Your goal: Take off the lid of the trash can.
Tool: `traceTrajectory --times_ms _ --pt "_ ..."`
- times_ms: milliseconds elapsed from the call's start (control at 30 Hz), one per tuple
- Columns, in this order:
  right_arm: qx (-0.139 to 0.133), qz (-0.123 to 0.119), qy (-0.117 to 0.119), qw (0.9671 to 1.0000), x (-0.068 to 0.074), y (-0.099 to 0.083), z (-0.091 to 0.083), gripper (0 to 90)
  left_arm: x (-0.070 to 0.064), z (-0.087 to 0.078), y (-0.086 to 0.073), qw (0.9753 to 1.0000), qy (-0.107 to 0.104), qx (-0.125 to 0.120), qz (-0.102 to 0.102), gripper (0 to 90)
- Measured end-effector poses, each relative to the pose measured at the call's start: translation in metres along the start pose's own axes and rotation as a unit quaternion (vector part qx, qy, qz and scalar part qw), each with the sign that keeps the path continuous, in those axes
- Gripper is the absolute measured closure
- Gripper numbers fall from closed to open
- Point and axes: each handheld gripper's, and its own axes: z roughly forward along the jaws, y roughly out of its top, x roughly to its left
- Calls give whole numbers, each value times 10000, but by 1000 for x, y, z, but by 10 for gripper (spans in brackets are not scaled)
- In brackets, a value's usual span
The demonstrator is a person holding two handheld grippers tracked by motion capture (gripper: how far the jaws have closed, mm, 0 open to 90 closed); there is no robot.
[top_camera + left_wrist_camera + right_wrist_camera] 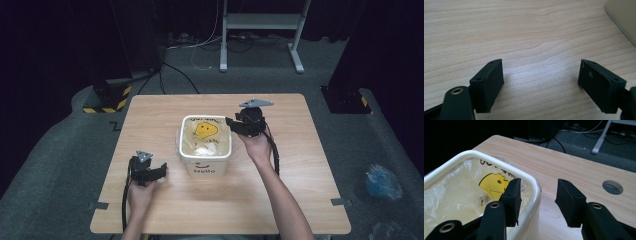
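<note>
Your left gripper (161, 171) rests low on the pale wood-grain table (300, 165), jaws spread wide, nothing between them. Just to its right, mid-table, stands the cream rounded-rectangular plastic bin (205, 162), lined with a thin clear plastic bag (451, 195) printed with a yellow smiley face (206, 130). The bin's front reads "Hello" under a small smile. Something white lies inside, unclear what. Your right gripper (231, 123) hovers at the bin's far right rim, jaws apart, straddling the rim corner.
</note>
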Motion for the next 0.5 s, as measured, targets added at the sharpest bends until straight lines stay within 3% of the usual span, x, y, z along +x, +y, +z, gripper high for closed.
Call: traceTrajectory --times_ms 500 --pt "154 25 -72 9999 -5 5 19 587 0 0 0 10000 -4 -5 5 208"
